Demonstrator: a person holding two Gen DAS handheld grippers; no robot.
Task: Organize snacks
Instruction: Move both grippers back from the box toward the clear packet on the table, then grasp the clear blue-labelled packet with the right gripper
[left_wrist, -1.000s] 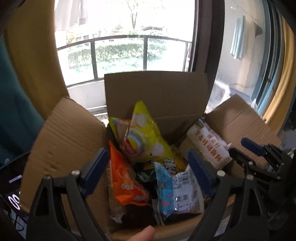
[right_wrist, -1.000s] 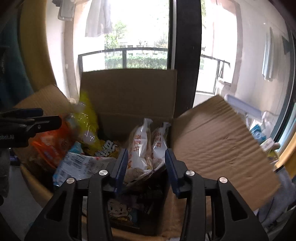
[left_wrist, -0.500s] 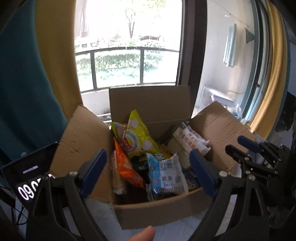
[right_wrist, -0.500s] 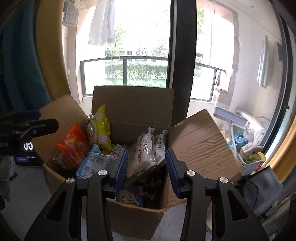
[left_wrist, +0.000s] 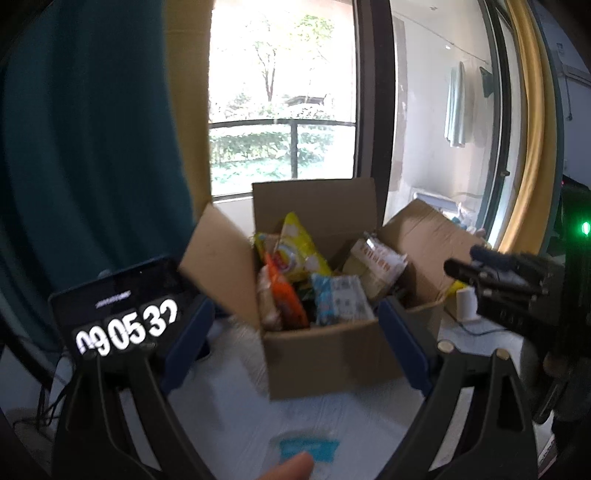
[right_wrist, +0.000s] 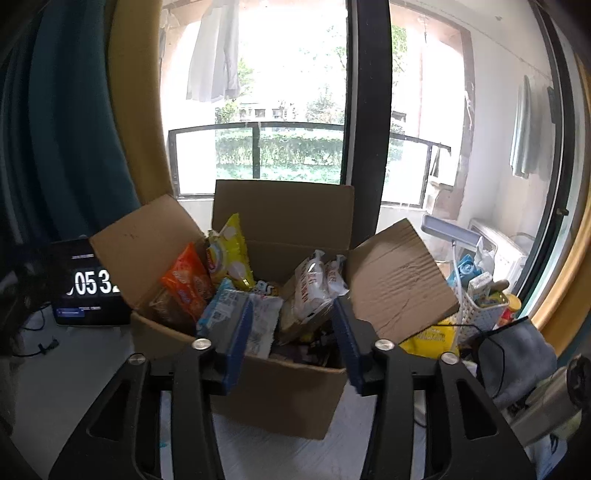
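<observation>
You are working in a home: laundry (right_wrist: 214, 55) is hanging on the balcony behind curtains (left_wrist: 92, 147), and a snack-filled cardboard box (right_wrist: 280, 391) is sitting on the desk (right_wrist: 74, 369)

Black clock tablet (right_wrist: 90, 284) left, white basket (right_wrist: 476, 310) right, grey cloth (right_wrist: 517, 354), teal curtain (left_wrist: 92, 147)

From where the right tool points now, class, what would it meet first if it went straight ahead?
Probably the cardboard box: its near wall and the snack packets sticking up above it sit between the open fingers of the right tool. Depth is unclear, so wall or packets first is a guess.
</observation>
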